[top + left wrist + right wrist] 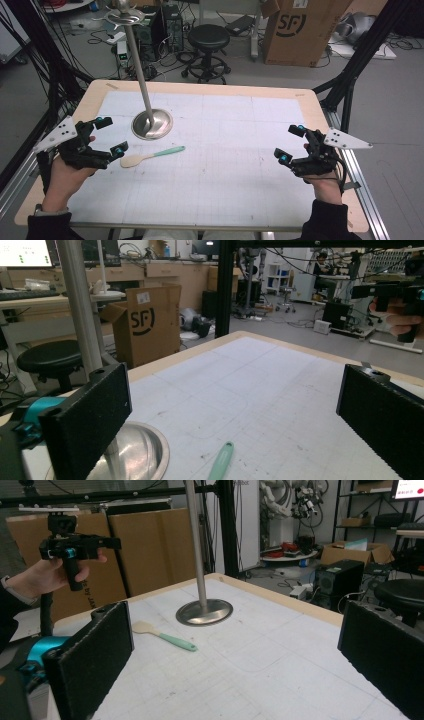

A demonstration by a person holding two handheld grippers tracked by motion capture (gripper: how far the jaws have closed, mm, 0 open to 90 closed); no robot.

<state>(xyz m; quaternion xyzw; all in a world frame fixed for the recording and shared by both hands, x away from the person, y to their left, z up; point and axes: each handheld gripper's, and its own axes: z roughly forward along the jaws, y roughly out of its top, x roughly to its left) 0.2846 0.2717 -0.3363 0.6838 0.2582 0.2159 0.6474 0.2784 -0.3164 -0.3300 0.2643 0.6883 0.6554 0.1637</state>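
A spatula (150, 155) with a pale wooden blade and a mint green handle lies flat on the white mat, just in front of a metal stand (152, 124) with a round base and a tall pole. My left gripper (112, 136) is held open at the table's left, its near fingertip close to the spatula's blade, nothing between the jaws. The green handle (221, 461) pokes up between its jaws, beside the stand's base (140, 455). My right gripper (290, 145) hangs open at the table's right, well away from the spatula (162, 635) and the stand (204, 611).
The table's wooden rim (200, 87) frames the mat. Beyond the far edge are a black stool (208, 37), a cardboard box (300, 30) and cables on the floor. Black frame posts (367, 50) rise at both sides of the table.
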